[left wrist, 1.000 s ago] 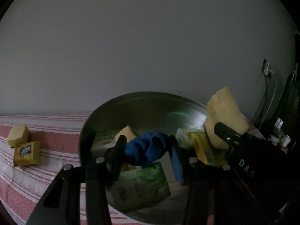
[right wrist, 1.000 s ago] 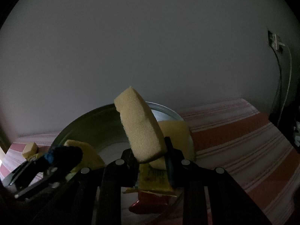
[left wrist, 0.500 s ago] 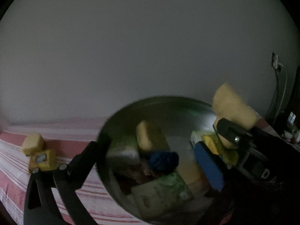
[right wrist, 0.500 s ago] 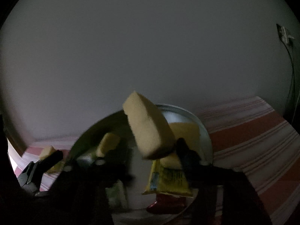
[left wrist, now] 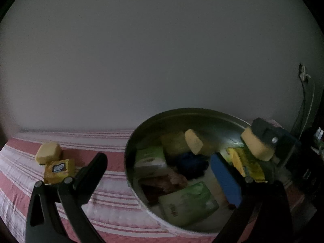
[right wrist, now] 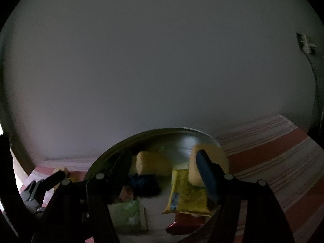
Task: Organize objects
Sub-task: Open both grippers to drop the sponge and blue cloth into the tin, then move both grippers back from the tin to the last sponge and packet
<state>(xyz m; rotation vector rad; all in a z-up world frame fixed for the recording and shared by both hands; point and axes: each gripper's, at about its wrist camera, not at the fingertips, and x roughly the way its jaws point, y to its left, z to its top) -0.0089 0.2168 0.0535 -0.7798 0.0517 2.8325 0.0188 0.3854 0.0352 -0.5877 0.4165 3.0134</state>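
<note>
A round metal basin (left wrist: 129,154) stands on a red and white striped cloth (left wrist: 113,190). In it lie a blue crumpled cloth (left wrist: 190,162), yellow sponges (left wrist: 193,144), a green packet (left wrist: 188,202) and a yellow packet (left wrist: 247,164). My left gripper (left wrist: 160,168) is open and empty over the basin's left rim. My right gripper (right wrist: 164,166) is open and empty above the basin (right wrist: 109,154). A yellow sponge (right wrist: 194,168) rests in the basin against its right finger, over the yellow packet (right wrist: 186,194). The blue cloth (right wrist: 143,184) lies below.
On the striped cloth left of the basin sit a yellow sponge (left wrist: 48,152) and a small yellow packet (left wrist: 58,170). A plain wall rises just behind. A wall socket with a cable (left wrist: 303,75) is at the far right. A red packet (right wrist: 182,222) lies in the basin's front.
My left gripper opened and dropped the blue cloth into the basin, then shifted left. My right gripper opened and let the yellow sponge fall into the basin.
</note>
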